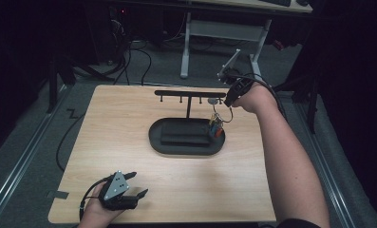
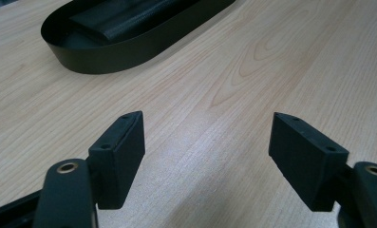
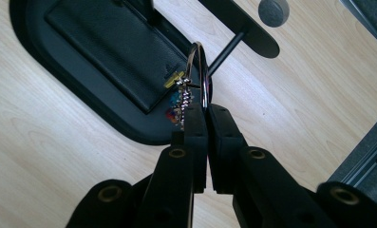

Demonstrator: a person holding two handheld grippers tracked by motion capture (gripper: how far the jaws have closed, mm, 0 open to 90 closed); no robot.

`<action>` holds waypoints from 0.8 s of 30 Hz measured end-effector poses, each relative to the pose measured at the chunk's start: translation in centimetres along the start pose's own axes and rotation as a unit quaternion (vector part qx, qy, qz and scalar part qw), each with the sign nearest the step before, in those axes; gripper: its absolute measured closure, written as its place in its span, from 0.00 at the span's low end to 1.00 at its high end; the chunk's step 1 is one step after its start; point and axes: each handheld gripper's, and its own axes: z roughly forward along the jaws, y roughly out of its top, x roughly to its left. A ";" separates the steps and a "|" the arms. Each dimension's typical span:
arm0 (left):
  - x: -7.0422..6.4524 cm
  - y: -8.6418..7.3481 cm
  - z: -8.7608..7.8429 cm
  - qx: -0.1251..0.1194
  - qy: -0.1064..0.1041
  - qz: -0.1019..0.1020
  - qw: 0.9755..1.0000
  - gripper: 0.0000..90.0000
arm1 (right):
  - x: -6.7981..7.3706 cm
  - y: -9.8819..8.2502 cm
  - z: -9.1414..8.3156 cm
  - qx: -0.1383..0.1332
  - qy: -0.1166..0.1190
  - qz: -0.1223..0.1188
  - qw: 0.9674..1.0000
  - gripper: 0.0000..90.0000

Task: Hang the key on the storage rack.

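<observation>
The right hand-held gripper [image 3: 201, 111] has its jaws pressed together on a metal key ring [image 3: 201, 71], pinching the wire of the loop near its lower edge. The ring stands roughly upright above the pads, its plane running along the jaws, and a small bunch of coloured charms [image 3: 176, 102] dangles from it over the right end of the black oval tray [image 1: 157, 142]. In the high view the ring [image 1: 222, 115] hangs just below and a little nearer than the right end of the black hook rail [image 1: 176, 93], which runs left to right above the tray on a thin post. The nearest peg lies up and slightly away from the ring (so the loop likely has to rise and slip over a peg tip). A small grey disc [image 1: 213, 100] sits by that end of the rail. There is open room to the right, though the bench [image 1: 119, 156] edge is near. The left hand-held gripper [image 1: 135, 185] rests spread and empty at the near left, well apart.
</observation>
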 end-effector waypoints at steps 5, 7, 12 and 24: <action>0.1 0.0 0.0 0.005 -0.004 0.000 1.000 0.32 | -0.4 -0.3 0.8 0.000 0.004 0.012 1.000 0.98; 0.1 -0.1 0.1 0.004 -0.004 0.001 1.000 0.32 | -0.6 -0.4 1.2 -0.003 0.004 0.007 1.000 0.98; 0.1 0.0 0.2 0.005 -0.006 0.001 1.000 0.32 | -0.8 -0.3 1.6 -0.012 0.006 0.012 1.000 0.98; 0.2 0.1 0.2 0.007 -0.009 0.003 1.000 0.32 | -0.6 0.4 2.3 -0.017 -0.012 0.015 1.000 0.97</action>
